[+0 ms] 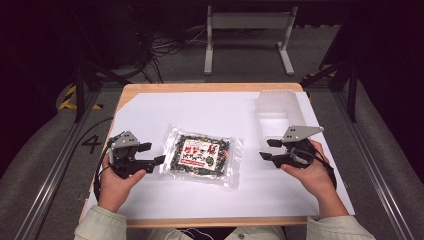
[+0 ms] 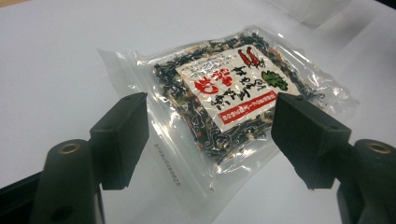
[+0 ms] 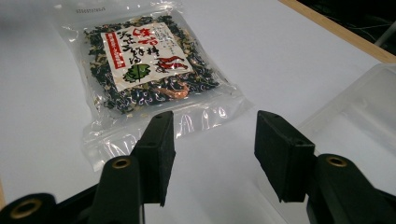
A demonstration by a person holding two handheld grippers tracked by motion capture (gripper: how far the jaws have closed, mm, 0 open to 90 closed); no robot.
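**Two open grippers flank a sealed packet of dried greens**

A clear plastic packet of dark dried flakes with a white and red printed label (image 1: 201, 156) lies flat near the middle of a white sheet (image 1: 200, 112) that covers a light wooden table (image 1: 150, 88). The packet sits slightly askew, its transparent sealed borders spreading past the dark contents on all sides.

The left gripper (image 1: 148, 153), black with a grey three-cornered plate on top, is held in the person's left hand (image 1: 117, 186) just beside the packet's left edge, apart from it. Its jaws stand wide; in the left gripper view the packet (image 2: 233, 98) shows between and beyond them, with nothing clamped.

The right gripper (image 1: 266, 149), held in the right hand (image 1: 311, 175), is to the right of the packet, with bare white sheet between them. Its jaws are also spread and hold nothing; in the right gripper view the packet (image 3: 144, 65) lies ahead and to the left of them.

A translucent rectangular plastic container (image 1: 278, 107) stands on the far right part of the sheet, just behind the right gripper. Its rim (image 3: 359, 107) appears at the right side of the right gripper view.
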